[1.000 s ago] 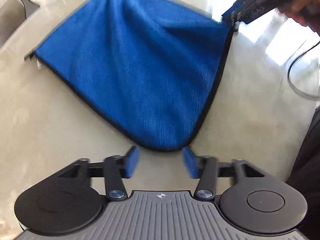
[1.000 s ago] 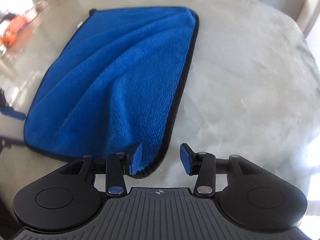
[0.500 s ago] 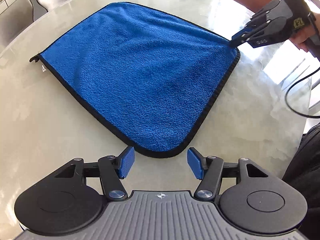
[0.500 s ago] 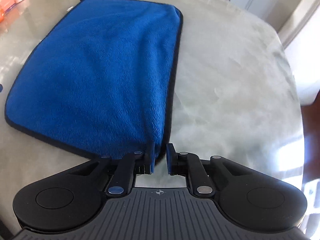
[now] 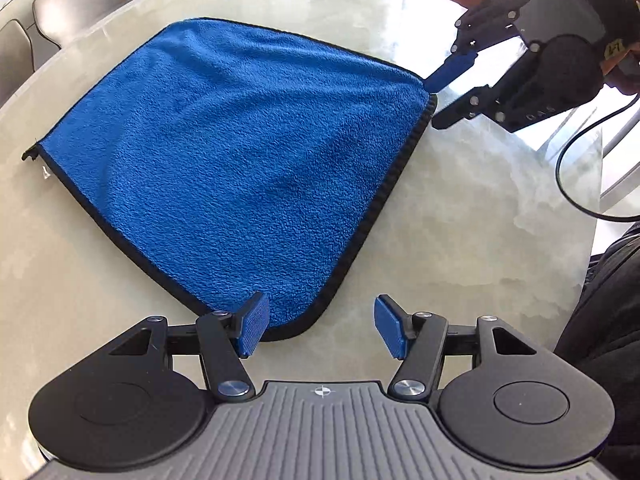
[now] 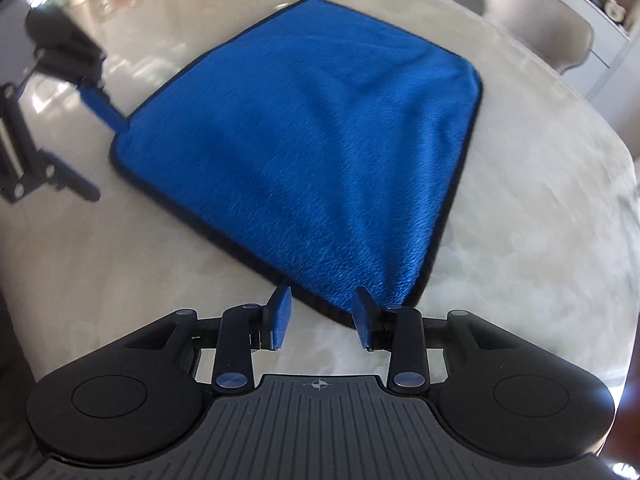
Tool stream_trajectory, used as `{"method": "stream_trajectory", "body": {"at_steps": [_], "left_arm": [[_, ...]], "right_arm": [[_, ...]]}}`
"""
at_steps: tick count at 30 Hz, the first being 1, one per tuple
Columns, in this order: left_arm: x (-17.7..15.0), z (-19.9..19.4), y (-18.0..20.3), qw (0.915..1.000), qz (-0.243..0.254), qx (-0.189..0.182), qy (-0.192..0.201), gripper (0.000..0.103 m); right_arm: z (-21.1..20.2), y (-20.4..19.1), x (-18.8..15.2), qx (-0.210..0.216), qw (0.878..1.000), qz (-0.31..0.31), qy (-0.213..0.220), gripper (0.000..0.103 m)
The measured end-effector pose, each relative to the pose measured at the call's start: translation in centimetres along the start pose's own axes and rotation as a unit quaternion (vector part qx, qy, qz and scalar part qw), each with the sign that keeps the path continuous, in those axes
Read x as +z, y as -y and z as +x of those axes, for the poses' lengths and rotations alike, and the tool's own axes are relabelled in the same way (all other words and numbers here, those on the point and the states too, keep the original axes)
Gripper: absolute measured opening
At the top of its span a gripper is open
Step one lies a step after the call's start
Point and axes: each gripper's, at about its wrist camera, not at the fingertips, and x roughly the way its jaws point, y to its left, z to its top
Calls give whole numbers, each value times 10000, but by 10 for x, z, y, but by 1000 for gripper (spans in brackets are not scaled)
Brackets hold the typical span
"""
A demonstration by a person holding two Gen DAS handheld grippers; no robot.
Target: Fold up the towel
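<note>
A blue towel [image 5: 240, 152] with black edging lies flat on the pale marble table [image 5: 480, 240]. It also shows in the right wrist view [image 6: 320, 140]. My left gripper [image 5: 320, 330] is open and empty, its left pad just over the towel's near corner. My right gripper [image 6: 322, 312] is open and empty, with the towel's other near corner lying between its pads. The right gripper also shows in the left wrist view [image 5: 448, 92], open beside the towel's right corner. The left gripper shows at the left of the right wrist view [image 6: 94, 140].
Grey chairs [image 5: 80, 4] stand beyond the table's far edge, and one shows in the right wrist view [image 6: 540, 28]. A black cable [image 5: 576, 184] hangs at the right. The table's rounded edge [image 6: 624, 208] is close on the right.
The towel has been laid flat and its creases are gone. My right gripper, nearly shut at the corner half a second ago, has opened. Both grippers have shifted sideways along the near edge.
</note>
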Motion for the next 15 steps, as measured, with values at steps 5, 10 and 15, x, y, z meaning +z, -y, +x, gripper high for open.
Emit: {"method": "stream_trajectory", "body": {"at_steps": [5,10,15], "left_arm": [[1,6,1,10000,-11,-4,-56,47],[2,2,5,9999,44,132,4,47],[6,4,6,9992,63,376,72,47]], "right_arm": [[5,-10,-1,-196,9973,-711,-60,36],[16,-8,-2,-155,9919,-1258,22,36],[21,0,5,157,9913,-1305,10,31]]}}
